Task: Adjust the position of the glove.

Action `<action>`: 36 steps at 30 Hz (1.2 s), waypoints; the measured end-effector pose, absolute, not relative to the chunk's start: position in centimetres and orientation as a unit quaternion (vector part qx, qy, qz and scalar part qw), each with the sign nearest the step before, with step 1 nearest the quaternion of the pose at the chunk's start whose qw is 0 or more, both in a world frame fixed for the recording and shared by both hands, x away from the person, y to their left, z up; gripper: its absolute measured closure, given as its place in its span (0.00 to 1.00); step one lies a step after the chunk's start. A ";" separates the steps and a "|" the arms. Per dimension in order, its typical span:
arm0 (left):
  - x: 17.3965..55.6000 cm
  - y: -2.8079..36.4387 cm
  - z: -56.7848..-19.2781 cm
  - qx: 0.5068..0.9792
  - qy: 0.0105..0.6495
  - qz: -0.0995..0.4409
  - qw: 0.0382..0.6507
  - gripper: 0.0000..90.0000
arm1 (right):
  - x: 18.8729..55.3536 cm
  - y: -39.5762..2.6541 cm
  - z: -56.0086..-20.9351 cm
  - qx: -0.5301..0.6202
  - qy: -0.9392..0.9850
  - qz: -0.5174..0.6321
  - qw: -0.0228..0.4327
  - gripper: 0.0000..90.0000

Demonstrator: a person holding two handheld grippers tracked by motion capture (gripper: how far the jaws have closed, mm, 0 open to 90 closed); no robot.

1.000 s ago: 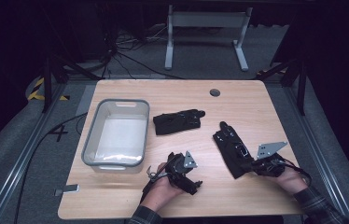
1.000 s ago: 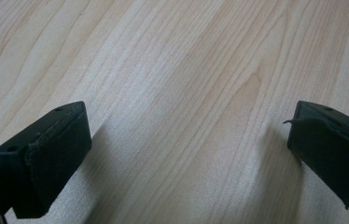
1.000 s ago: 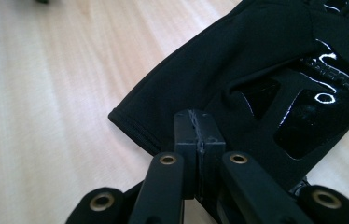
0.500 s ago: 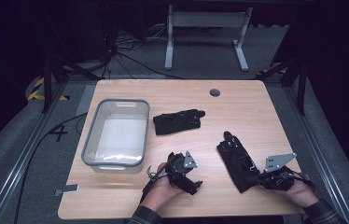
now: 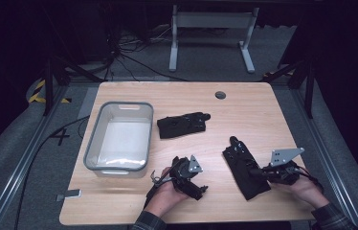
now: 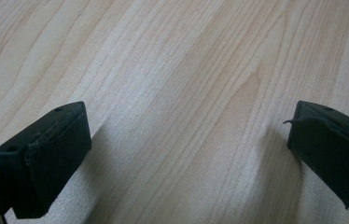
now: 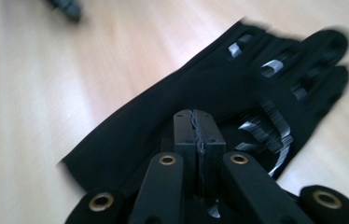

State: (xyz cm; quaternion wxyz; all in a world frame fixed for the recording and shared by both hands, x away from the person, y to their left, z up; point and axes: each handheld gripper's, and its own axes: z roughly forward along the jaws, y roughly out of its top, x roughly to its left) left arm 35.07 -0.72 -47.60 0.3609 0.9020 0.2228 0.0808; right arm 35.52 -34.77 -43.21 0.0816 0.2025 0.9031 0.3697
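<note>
Wood surface: a pale wooden table (image 5: 119,206) with a light grain, lit brightly against a dark room.
Landmark: a clear plastic bin (image 5: 92,143) with a grey rim stands on the left part of the table, open side up; every place below is given from it.
Left hand: a hand (image 5: 165,191) reaches in from the near edge, just right of the bin's near right corner.
Left gripper: the left gripper (image 5: 201,188) lies low over the wood, right of the bin and nearer to the person than it is. In the left gripper view (image 6: 189,149) its two black padded jaws stand wide apart with bare wood grain between them, so it is released and grips nothing.
Far glove: a black glove (image 5: 183,125) lies flat on the table just right of the bin's far half, its fingers pointing away from the bin.
Near glove: a second black glove (image 5: 243,165) lies well to the right of the bin, past the left gripper, set at a slant with its fingers toward the far side of the table. In the right gripper view this glove (image 7: 163,116) shows grey stripes on its fingers.
Right gripper: the right gripper (image 5: 267,173) sits at the near glove's right edge, farthest from the bin. In the right gripper view (image 7: 196,128) its jaws are pressed tight together over the dark cloth, pinching the near glove.
Right hand: a hand (image 5: 306,188) with a plaid cuff holds that gripper, at the table's near right corner.
Table hole: a small round grey grommet (image 5: 220,95) sits toward the far edge, right of the bin and beyond both gloves.
</note>
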 end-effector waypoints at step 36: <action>35.0 -0.7 -47.6 0.902 0.223 0.081 0.360 0.00 | 42.6 -35.4 -44.4 0.267 0.896 0.337 0.109 1.00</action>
